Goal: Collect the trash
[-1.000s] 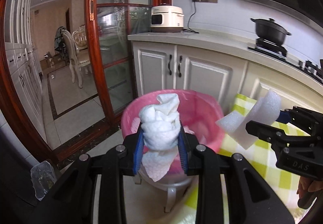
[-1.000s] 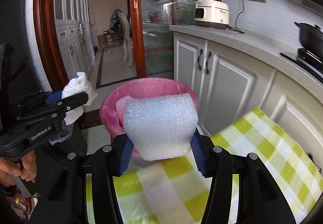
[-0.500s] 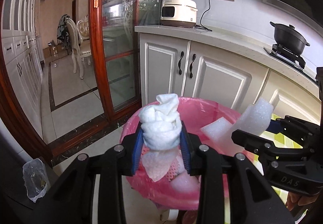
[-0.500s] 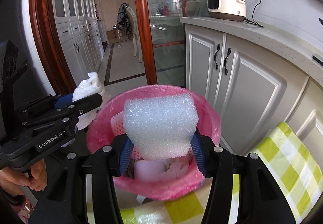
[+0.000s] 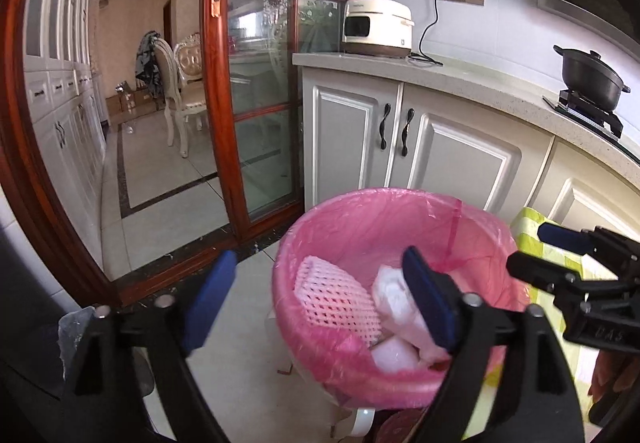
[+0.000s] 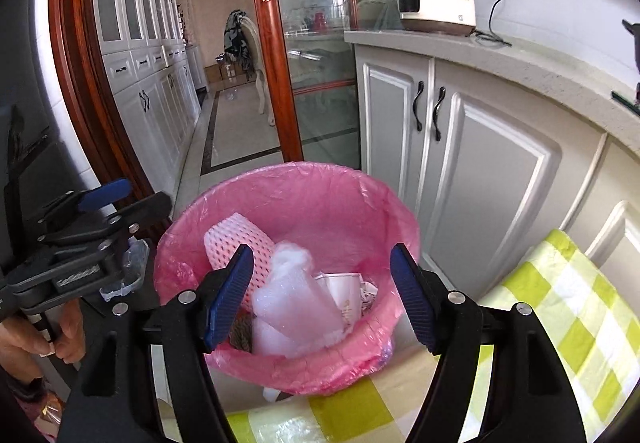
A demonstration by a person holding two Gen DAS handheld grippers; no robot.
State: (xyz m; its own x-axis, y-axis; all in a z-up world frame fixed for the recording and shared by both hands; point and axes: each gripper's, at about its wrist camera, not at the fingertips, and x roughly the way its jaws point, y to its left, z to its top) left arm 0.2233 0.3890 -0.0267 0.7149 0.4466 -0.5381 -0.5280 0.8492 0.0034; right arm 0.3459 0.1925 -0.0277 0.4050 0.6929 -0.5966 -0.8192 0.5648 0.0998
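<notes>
Pink-lined bin [image 6: 288, 203] sits at 12 o'clock of both grippers. Left gripper [image 5: 316, 299] and right gripper [image 6: 320, 295] hover above it, fingers spread wide, holding nothing. Foam piece [image 6: 288, 299], tissue wad [image 5: 394, 299] and pink mesh sleeve [image 6: 236, 243] lie inside. Risk: light foam rides high and could spill if the rim is bumped.

Glossy pink plastic bag [image 6: 288, 195] holds netted foam sleeve [image 6: 236, 243].

Bright daylight, glare on glass door [image 5: 276, 91]; strong fisheye bending, dark vignetted corners.
</notes>
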